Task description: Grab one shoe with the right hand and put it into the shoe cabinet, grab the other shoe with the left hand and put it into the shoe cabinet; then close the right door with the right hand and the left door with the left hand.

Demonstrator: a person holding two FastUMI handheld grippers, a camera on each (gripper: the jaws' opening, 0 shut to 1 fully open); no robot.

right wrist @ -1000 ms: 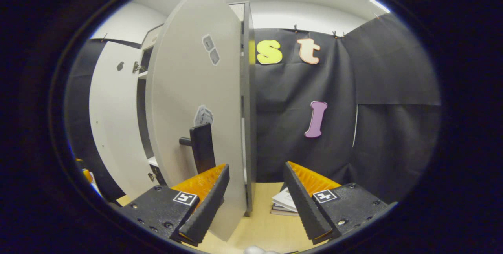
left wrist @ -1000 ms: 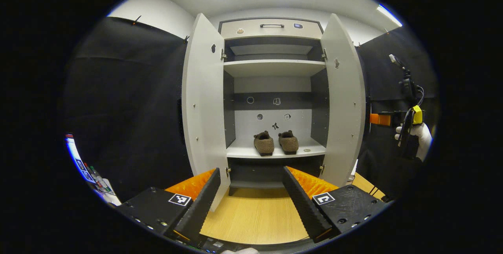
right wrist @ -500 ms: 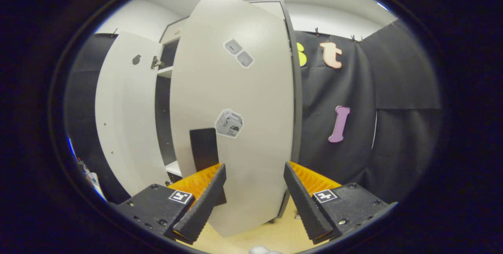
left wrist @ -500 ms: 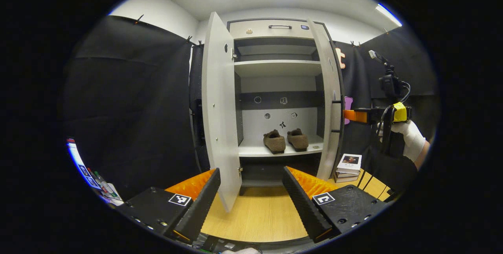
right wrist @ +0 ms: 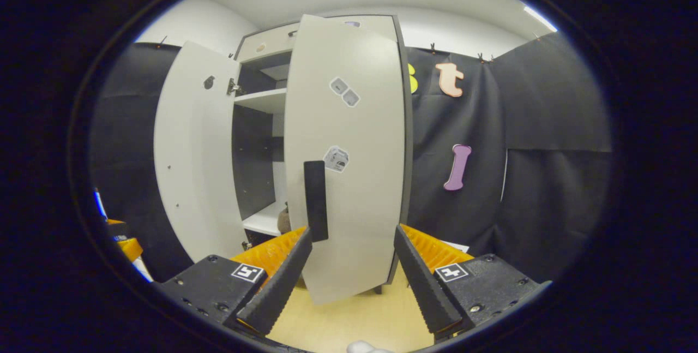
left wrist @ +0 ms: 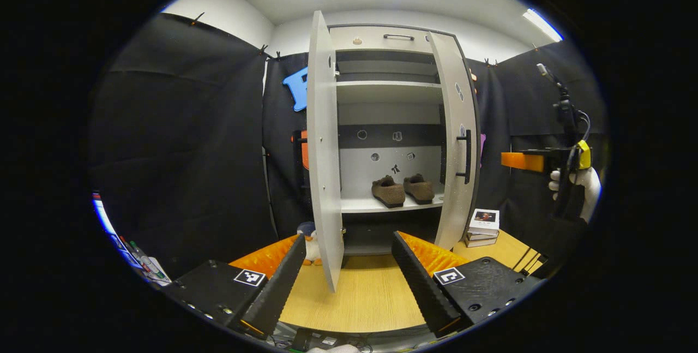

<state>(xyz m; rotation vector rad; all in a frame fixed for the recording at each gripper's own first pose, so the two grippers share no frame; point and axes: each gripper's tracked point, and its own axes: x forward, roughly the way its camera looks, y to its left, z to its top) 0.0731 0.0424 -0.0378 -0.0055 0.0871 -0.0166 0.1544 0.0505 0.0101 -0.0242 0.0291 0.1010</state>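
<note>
Left claw (left wrist: pixel 344 279) agape — two shoes (left wrist: pixel 403 190) inside the half-open shoe cabinet (left wrist: pixel 390 124).

I count two shoes (left wrist: pixel 388 191) (left wrist: pixel 419 187), side by side on lower shelf (left wrist: pixel 360 205) of one shoe cabinet (left wrist: pixel 390 42). Two cabinet doors: left door (left wrist: pixel 323 145), right door (left wrist: pixel 457 145), one dark handle (left wrist: pixel 467 155) visible on right door. One stack of books (left wrist: pixel 482 226) on tabletop (left wrist: pixel 360 298). One small toy figure (left wrist: pixel 311 241). I see two claws: mine on left (left wrist: pixel 343 282), other on right (right wrist: pixel 349 282).
</note>
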